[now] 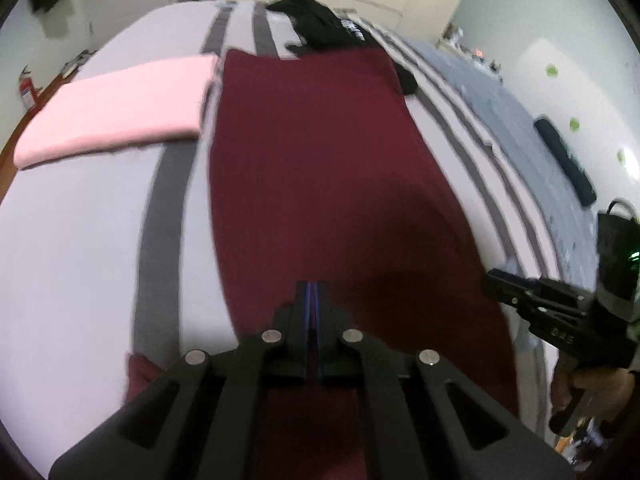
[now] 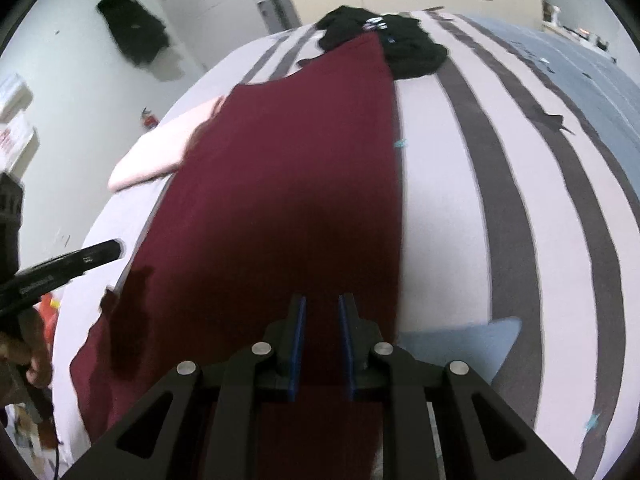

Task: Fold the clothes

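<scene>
Dark maroon garment [image 1: 320, 168], spread flat and long down the striped bed cover, smooth over most of its length, narrow as if already folded lengthwise, near end bunched and creased at one corner [image 2: 120, 320]. Pink garment [image 1: 116, 108], folded into a neat flat rectangle, just beside the maroon one's far left edge, touching or nearly so. Black clothes [image 1: 320, 24], crumpled in a loose heap at the far end, partly overlapped by the maroon cloth's top edge.
</scene>
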`<state>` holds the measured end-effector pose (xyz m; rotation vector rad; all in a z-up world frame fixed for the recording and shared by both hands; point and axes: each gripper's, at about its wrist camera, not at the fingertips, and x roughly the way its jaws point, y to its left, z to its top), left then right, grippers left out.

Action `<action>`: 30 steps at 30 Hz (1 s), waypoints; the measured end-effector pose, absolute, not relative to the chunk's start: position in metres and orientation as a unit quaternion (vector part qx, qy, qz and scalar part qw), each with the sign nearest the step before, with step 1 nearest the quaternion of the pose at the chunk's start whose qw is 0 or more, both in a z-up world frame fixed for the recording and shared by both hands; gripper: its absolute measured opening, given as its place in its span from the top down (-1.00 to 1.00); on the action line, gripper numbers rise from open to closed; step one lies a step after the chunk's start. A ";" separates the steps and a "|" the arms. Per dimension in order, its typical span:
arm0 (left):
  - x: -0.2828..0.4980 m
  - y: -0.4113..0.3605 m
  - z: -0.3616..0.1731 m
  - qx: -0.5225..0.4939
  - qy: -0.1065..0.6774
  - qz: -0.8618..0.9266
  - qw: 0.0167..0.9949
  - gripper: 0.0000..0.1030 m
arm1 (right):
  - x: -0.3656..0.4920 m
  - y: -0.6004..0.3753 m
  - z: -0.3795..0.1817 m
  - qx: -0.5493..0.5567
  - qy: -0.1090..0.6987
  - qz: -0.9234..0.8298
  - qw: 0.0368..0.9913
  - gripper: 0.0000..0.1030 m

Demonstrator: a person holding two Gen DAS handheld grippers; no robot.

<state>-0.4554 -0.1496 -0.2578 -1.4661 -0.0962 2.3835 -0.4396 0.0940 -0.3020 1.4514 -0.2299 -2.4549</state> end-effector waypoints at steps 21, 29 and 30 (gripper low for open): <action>-0.481 -0.173 -0.256 -0.494 -0.055 0.859 0.121 0.97 | -0.433 0.100 -0.306 0.507 -0.074 -0.851 0.114 0.71; -0.545 -0.176 -0.270 -0.484 -0.033 0.866 0.120 0.97 | -0.548 0.091 -0.314 0.459 -0.080 -0.879 0.100 0.71; -0.550 -0.174 -0.276 -0.483 -0.025 0.867 0.120 0.97 | -0.560 0.090 -0.316 0.457 -0.080 -0.880 0.100 0.71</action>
